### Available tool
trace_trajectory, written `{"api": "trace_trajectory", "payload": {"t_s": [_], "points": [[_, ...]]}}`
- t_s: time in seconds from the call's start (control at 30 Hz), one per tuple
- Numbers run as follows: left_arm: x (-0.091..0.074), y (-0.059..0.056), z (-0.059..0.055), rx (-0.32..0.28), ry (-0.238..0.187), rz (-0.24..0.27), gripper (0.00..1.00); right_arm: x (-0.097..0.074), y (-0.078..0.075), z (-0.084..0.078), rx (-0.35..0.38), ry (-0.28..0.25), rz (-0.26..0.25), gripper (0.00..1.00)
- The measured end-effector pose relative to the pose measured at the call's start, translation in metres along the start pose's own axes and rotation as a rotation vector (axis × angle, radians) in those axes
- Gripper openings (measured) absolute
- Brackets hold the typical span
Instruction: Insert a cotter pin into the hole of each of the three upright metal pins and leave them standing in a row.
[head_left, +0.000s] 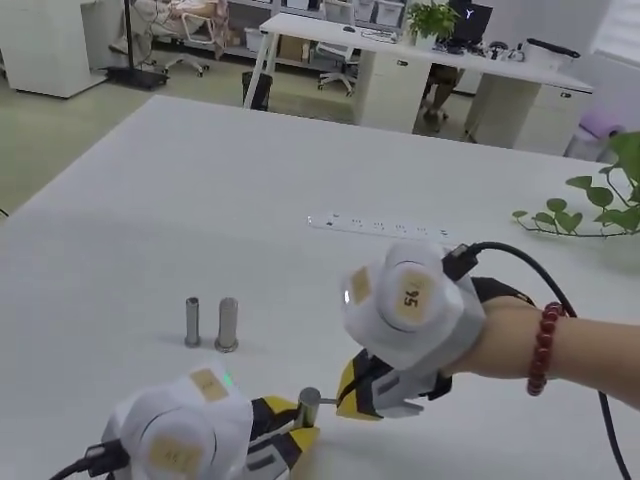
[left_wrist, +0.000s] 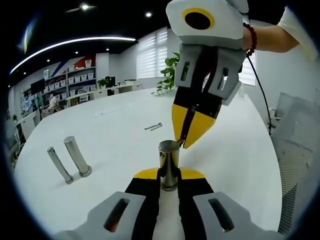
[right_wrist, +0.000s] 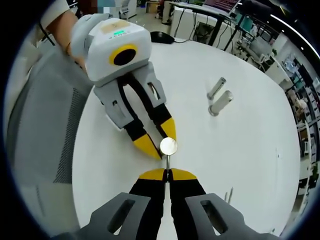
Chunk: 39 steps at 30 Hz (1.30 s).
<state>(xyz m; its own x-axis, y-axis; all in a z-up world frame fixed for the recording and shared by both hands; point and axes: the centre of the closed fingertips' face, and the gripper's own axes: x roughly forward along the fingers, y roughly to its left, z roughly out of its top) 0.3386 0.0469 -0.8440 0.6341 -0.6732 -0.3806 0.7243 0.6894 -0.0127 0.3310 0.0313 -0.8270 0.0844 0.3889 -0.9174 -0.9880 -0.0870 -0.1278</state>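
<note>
1. Your left gripper (left_wrist: 169, 176) clamps one upright metal pin (left_wrist: 169, 154).
2. Your right gripper (right_wrist: 168, 173) pinches a cotter pin (right_wrist: 168, 161), tip beside that pin's head.
3. Insertion step: next, align tip with hole.

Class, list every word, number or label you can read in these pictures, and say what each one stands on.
"56" (second digit uncertain): tan sticker on top of the right hand-held gripper.
Too blurred to read: the marks on the tan stickers on the left hand-held gripper.
No other legible text.
</note>
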Motion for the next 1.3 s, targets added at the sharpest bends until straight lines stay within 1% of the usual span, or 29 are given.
{"api": "trace_trajectory", "payload": {"t_s": [0.13, 0.3, 0.4, 0.47, 0.57, 0.63, 0.73, 0.83, 0.9, 0.93, 1.07, 1.2, 1.3], "points": [[0.000, 0.000, 0.000, -0.002, 0.000, 0.003, 0.11, 0.004, 0.000, 0.008, 0.018, -0.021, 0.000, 0.03], [0.000, 0.000, 0.000, -0.003, 0.002, 0.005, 0.11, 0.005, -0.001, 0.010, 0.015, -0.032, 0.003, 0.04], [0.001, 0.001, 0.000, -0.004, 0.003, 0.006, 0.11, 0.005, -0.001, 0.013, 0.037, -0.053, 0.010, 0.04], [0.001, 0.001, 0.000, -0.006, 0.003, 0.007, 0.11, 0.005, -0.001, 0.012, 0.050, -0.054, 0.012, 0.05], [0.002, 0.001, 0.000, -0.010, 0.003, 0.009, 0.11, 0.001, -0.002, 0.011, 0.074, -0.079, 0.014, 0.11], [0.002, 0.000, 0.000, -0.013, 0.002, 0.010, 0.11, -0.002, -0.001, 0.010, 0.084, -0.090, 0.018, 0.11], [0.002, 0.000, 0.000, -0.015, 0.003, 0.009, 0.11, -0.006, -0.002, 0.006, 0.082, -0.081, 0.008, 0.11], [0.002, 0.000, 0.000, -0.014, 0.003, 0.008, 0.11, -0.007, -0.001, 0.002, 0.084, -0.075, 0.009, 0.10], [0.002, 0.000, 0.000, -0.014, 0.003, 0.006, 0.11, -0.006, 0.000, 0.000, 0.066, -0.066, 0.014, 0.08], [0.002, 0.000, 0.000, -0.012, 0.004, 0.004, 0.11, -0.004, 0.000, -0.001, 0.052, -0.058, 0.006, 0.05], [0.002, 0.001, 0.000, -0.009, 0.001, -0.003, 0.11, -0.003, -0.001, 0.001, 0.036, -0.051, -0.010, 0.04], [0.002, 0.001, 0.000, -0.010, 0.002, -0.009, 0.11, -0.002, -0.001, 0.005, 0.042, -0.061, -0.015, 0.04], [0.002, 0.001, 0.000, -0.011, 0.002, -0.009, 0.11, -0.001, -0.002, 0.007, 0.062, -0.073, -0.016, 0.04]]}}
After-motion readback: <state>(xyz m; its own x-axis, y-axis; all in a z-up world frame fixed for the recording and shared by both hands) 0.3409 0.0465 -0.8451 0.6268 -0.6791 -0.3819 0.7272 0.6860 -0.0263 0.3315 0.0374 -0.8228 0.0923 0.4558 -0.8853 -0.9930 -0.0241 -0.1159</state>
